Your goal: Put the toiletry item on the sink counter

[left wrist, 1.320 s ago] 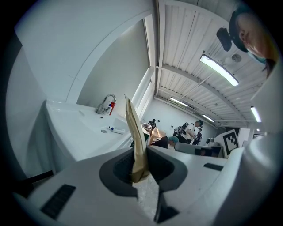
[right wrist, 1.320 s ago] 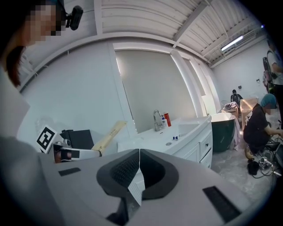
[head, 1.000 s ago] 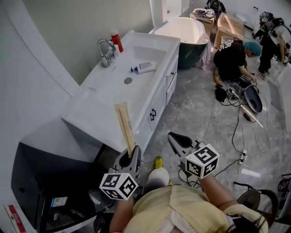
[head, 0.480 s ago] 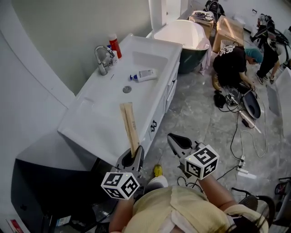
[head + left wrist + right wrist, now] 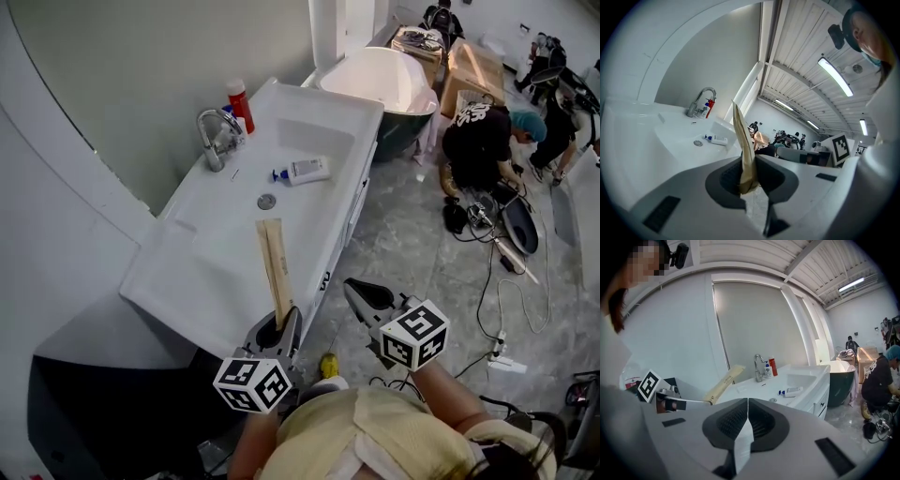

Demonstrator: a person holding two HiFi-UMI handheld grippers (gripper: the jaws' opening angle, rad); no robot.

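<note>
A long flat tan paper packet stands up from my left gripper, which is shut on its lower end. In the left gripper view the packet rises between the jaws. Its upper end shows over the front part of the white sink counter. My right gripper hangs to the right over the floor beside the vanity, with its jaws together and nothing between them. In the right gripper view the packet leans at the left.
On the counter are a chrome faucet, a red bottle, and a white tube with a blue cap in the basin near the drain. A bathtub stands beyond. A crouching person and cables occupy the floor at right.
Both grippers have moved forward toward the vanity. The packet's upper end now reaches further over the counter. The grip on the packet is unchanged.
</note>
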